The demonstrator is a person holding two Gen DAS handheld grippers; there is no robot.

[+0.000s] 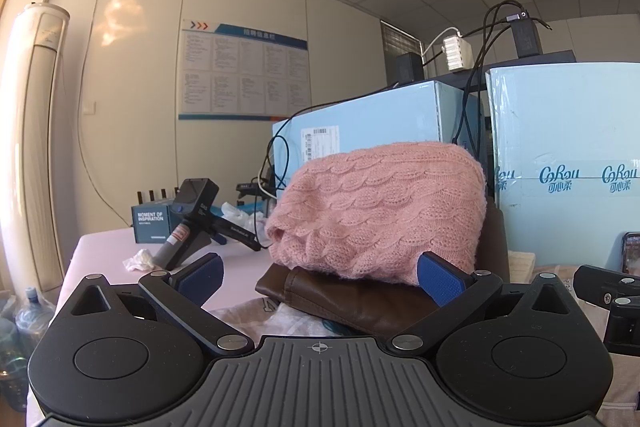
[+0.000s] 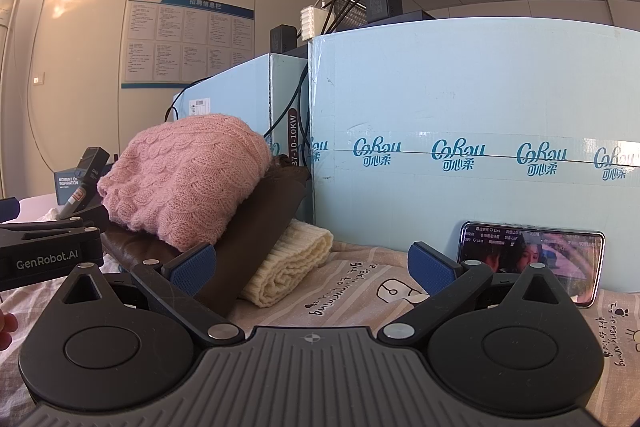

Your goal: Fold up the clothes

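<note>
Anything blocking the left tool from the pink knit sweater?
Nothing visible. The open left tool faces the folded pink cable-knit sweater directly; only the brown leather garment it lies on shows between the fingers, lower down.

Three folded garments: one pink cable-knit sweater (image 2: 188, 183), one brown leather garment (image 2: 260, 227), one cream ribbed knit (image 2: 292, 263). Two pale blue cardboard boxes (image 2: 460, 99); one smartphone (image 2: 532, 255).

Pink sweater (image 2: 188, 179) hides most of the brown garment (image 2: 256, 227).

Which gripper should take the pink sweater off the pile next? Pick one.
Left. The left gripper, open, faces the pink sweater straight ahead; the open right gripper faces the blue box, with the sweater off to its left.
</note>
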